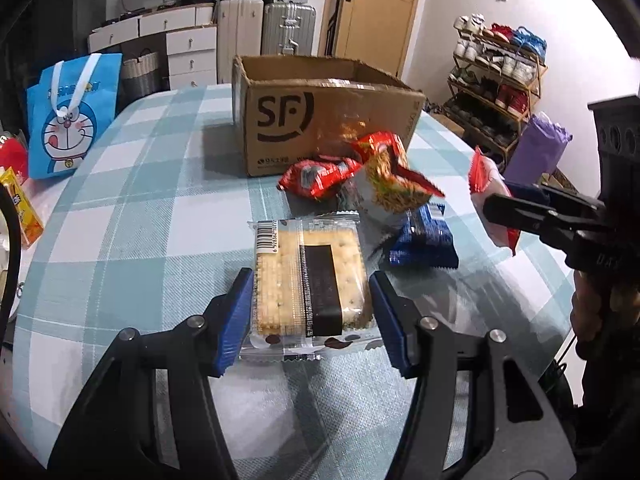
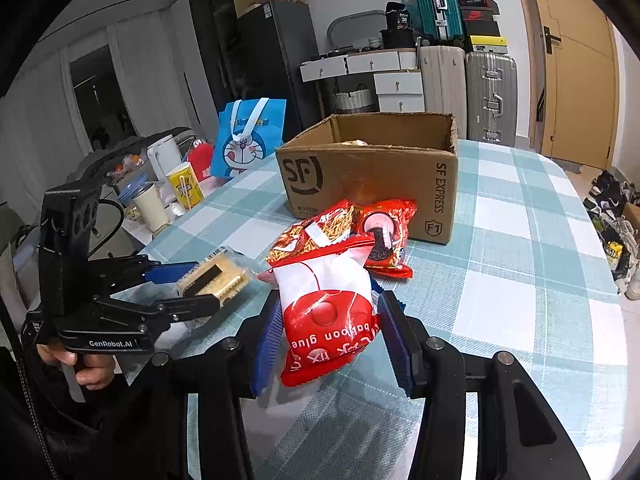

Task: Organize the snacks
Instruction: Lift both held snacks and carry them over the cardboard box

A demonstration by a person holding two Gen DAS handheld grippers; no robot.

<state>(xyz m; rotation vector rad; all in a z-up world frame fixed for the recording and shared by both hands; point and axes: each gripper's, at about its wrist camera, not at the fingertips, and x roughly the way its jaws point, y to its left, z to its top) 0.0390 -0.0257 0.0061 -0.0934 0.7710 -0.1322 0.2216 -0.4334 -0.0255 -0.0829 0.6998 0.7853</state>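
Observation:
My left gripper (image 1: 310, 312) is shut on a clear pack of square crackers (image 1: 310, 280), its blue pads against both long sides; the pack also shows in the right wrist view (image 2: 214, 278). My right gripper (image 2: 330, 336) is shut on a red and white packet (image 2: 326, 312) and holds it above the table; the packet shows at the right in the left wrist view (image 1: 490, 204). An open SF cardboard box (image 1: 320, 120) stands beyond. In front of it lie a red noodle snack bag (image 1: 390, 178), a red cookie pack (image 1: 316, 178) and a blue cookie pack (image 1: 426, 240).
The table has a blue and white checked cloth (image 1: 140, 216). A blue Doraemon bag (image 1: 72, 120) stands at its left, with a yellow carton (image 2: 186, 190) and cups (image 2: 150, 206) nearby. A shoe rack (image 1: 496, 80), suitcases (image 2: 490, 96) and drawers (image 2: 396, 84) stand beyond the table.

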